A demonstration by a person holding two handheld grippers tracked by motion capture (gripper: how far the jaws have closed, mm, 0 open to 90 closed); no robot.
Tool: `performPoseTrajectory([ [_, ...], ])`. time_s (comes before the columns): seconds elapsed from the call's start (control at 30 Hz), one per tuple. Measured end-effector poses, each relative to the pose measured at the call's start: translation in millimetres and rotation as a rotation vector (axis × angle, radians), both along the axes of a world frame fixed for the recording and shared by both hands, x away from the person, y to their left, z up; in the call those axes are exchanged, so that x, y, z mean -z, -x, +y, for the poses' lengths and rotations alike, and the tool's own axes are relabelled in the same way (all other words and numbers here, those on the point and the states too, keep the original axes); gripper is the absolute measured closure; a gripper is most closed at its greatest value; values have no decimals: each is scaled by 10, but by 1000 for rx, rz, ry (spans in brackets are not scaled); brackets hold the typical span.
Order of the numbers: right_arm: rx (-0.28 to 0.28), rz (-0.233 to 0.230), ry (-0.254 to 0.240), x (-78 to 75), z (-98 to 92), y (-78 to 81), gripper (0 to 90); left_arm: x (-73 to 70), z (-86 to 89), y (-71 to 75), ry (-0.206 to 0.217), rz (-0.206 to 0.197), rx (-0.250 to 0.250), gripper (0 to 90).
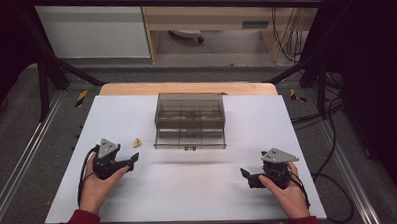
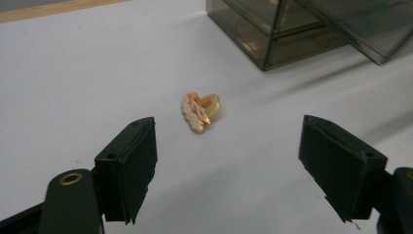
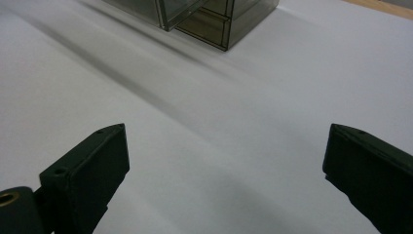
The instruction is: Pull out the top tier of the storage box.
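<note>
pink-gold clip [image 2: 200,112], smoky-grey box [image 1: 190,121], white table [image 1: 189,187]

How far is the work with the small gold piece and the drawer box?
Done: one drawer of the smoky drawer box already stands pulled out. In hand: the left tongs are open, aimed at the gold piece on the white table, not touching. Left: grasping it. The right tongs wait open.

Small pink-gold trinket [image 1: 137,142]: too small to identify, centre left. Smoky drawer cabinet [image 2: 311,29]: cropped, upper right.
</note>
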State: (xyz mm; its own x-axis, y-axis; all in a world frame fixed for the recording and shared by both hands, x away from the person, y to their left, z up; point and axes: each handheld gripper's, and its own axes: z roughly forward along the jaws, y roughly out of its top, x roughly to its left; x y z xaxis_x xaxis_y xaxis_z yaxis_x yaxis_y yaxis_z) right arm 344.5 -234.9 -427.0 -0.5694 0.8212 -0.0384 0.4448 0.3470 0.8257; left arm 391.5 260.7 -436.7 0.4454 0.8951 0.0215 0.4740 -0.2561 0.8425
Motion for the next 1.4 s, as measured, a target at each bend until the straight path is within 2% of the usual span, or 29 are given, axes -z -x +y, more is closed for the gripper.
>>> performPoseTrajectory([
  [0.13, 17, -11, -12, -24, -25, 31, 35, 88, 9, -190, -20, 33, -39, 235],
  [0.2, 17, -7, -15, -24, -32, 29, 34, 112, 8, -256, -10, 62, -53, 235],
  [0.3, 22, -1, -23, -11, -37, -3, 34, 114, -50, -289, -37, 37, -63, 240],
  [0.37, 22, 1, -20, 0, -30, -15, 34, 110, -97, -336, -59, 40, -56, 241],
  [0.47, 16, 6, -6, 6, -17, 1, 34, 94, -168, -407, -63, 32, -49, 260],
  [0.5, 15, 1, -4, 7, -14, 1, 34, 92, -181, -425, -62, 21, -46, 277],
  [0.57, 18, 1, -12, 5, -10, 1, 34, 93, -204, -486, -58, 39, -52, 326],
  [0.67, 3, 2, 5, 15, 22, 2, 34, 94, -246, -555, -75, 37, -57, 379],
  [0.77, -4, 5, 10, 28, 36, -13, 34, 119, -266, -578, -69, 46, -48, 441],
  [0.87, -7, 13, 16, 42, 33, -27, 36, 165, -263, -594, -104, 66, -44, 466],
  [1.0, -4, 17, 18, 51, 35, -32, 37, 160, -219, -597, -82, 77, -45, 521],
  [1.07, -7, 14, 21, 47, 45, -24, 37, 172, -224, -598, -68, 88, -29, 556],
  [1.2, -8, 15, 30, 54, 48, -28, 39, 192, -251, -603, -86, 88, -23, 557],
  [1.3, -5, 22, 31, 62, 44, -32, 40, 206, -236, -619, -84, 99, -31, 557],
  [1.4, -10, 21, 35, 67, 53, -31, 40, 207, -238, -620, -83, 100, -23, 616],
])
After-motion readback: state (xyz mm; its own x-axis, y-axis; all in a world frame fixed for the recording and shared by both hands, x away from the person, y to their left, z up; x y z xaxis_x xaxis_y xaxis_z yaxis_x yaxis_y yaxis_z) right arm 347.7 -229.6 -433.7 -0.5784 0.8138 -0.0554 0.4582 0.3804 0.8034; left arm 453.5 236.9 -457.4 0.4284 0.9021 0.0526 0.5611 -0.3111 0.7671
